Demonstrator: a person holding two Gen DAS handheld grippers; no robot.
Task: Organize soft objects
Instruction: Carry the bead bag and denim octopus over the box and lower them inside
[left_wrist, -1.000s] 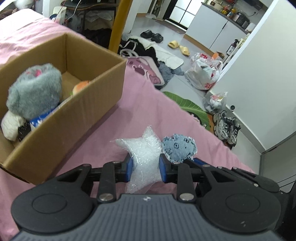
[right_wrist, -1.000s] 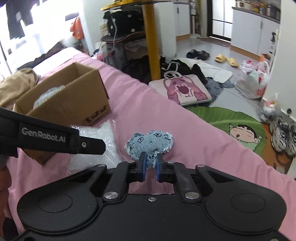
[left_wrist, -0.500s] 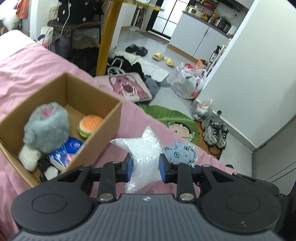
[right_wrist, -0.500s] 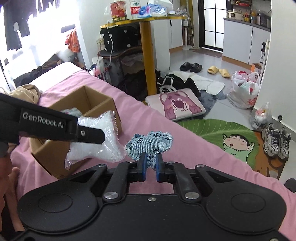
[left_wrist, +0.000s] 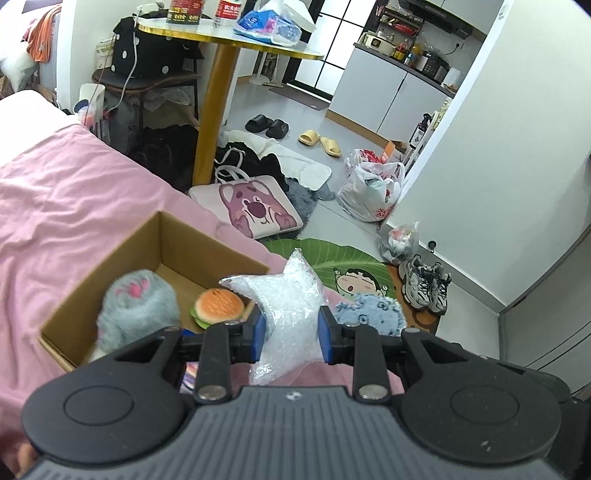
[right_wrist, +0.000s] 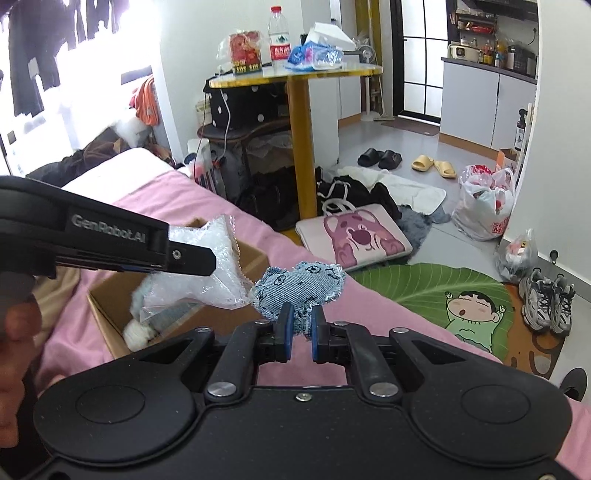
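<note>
My left gripper (left_wrist: 290, 332) is shut on a clear, bead-filled star cushion (left_wrist: 286, 302), held in the air above the near right corner of an open cardboard box (left_wrist: 122, 254). In the box lie a grey fluffy plush (left_wrist: 136, 306) and a burger toy (left_wrist: 219, 306). My right gripper (right_wrist: 300, 328) is shut on a blue denim heart cushion (right_wrist: 299, 286), also lifted above the pink bedspread (right_wrist: 369, 306). In the right wrist view the left gripper arm (right_wrist: 110, 240) crosses from the left with the star cushion (right_wrist: 207, 273) over the box (right_wrist: 110, 314).
The pink bed (left_wrist: 55, 206) ends at an edge on the right. Beyond it the floor holds a pink bear cushion (left_wrist: 255, 210), a green leaf mat (left_wrist: 332, 258), sneakers (left_wrist: 428, 288), plastic bags (left_wrist: 373, 192) and a yellow-legged table (left_wrist: 218, 110).
Both grippers have risen from the bed with their cushions. The star cushion has moved left, from beside the box to above its near corner, and the denim heart has come up alongside it.
</note>
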